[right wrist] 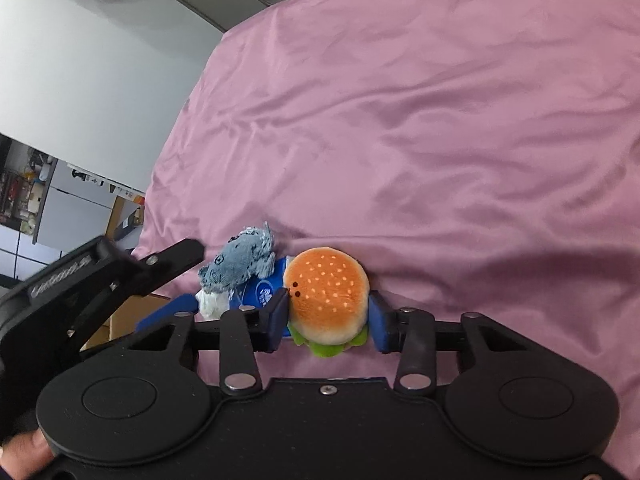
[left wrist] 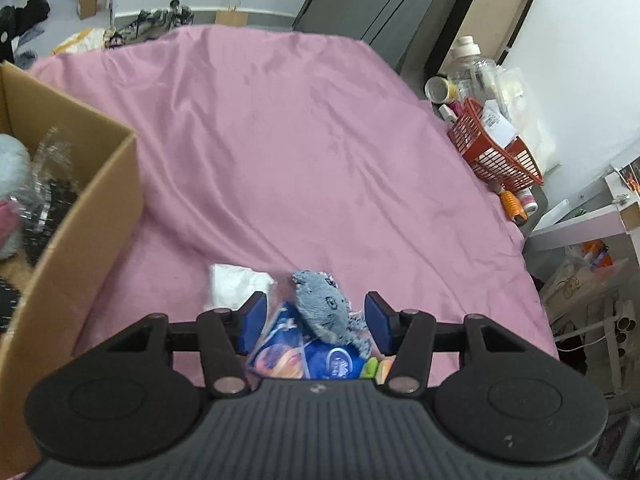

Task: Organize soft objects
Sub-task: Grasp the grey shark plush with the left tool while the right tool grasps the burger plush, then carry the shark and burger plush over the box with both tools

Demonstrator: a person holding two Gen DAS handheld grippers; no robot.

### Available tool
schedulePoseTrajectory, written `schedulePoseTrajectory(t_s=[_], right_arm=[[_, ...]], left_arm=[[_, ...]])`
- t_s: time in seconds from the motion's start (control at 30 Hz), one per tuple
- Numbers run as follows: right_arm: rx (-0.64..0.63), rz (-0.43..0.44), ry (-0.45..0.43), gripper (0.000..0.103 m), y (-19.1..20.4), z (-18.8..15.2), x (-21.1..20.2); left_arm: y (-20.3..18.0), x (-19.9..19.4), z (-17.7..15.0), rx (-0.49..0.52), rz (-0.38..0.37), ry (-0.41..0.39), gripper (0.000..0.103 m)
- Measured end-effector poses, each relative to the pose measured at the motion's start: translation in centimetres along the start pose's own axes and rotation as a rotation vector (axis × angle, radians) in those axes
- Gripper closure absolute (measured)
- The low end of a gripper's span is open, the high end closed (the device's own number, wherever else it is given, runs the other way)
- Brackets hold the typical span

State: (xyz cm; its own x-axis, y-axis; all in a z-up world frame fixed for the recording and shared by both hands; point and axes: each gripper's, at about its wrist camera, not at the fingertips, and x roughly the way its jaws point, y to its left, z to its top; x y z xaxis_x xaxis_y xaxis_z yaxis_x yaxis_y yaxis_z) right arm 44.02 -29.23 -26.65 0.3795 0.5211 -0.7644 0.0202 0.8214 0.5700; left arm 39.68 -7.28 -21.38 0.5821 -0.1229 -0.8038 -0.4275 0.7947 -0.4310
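Note:
A burger plush (right wrist: pixel 328 300) with an orange bun and a green lettuce edge lies on the pink sheet (right wrist: pixel 440 140). My right gripper (right wrist: pixel 328 320) is shut on it, with a blue pad pressed against each side. Just left of it lie a blue-grey denim plush (right wrist: pixel 240 264), a blue printed packet (right wrist: pixel 260 292) and a white soft bundle (right wrist: pixel 210 304). My left gripper (left wrist: pixel 316 320) stands open, and between its pads lie the denim plush (left wrist: pixel 324 308) and the blue packet (left wrist: pixel 320 360). The white bundle (left wrist: pixel 236 284) lies just beyond its left pad.
An open cardboard box (left wrist: pixel 80 216) holding soft items and clear plastic stands at the left on the sheet (left wrist: pixel 300 140). A red mesh basket (left wrist: pixel 492 152) with bottles and jars sits off the bed's right edge. A dark cabinet (left wrist: pixel 380 0) stands behind.

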Motion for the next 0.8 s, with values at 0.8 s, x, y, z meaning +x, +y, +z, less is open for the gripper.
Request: schedulePoseTrajectory(t_s=[0.8], right_arm=[[-0.054,0.048,-0.087,0.068,1.1,-0.3,-3.0]], left_arm=[[0.4,-3.4,0.0,-0.013,-0.014,-0.042,0.089]])
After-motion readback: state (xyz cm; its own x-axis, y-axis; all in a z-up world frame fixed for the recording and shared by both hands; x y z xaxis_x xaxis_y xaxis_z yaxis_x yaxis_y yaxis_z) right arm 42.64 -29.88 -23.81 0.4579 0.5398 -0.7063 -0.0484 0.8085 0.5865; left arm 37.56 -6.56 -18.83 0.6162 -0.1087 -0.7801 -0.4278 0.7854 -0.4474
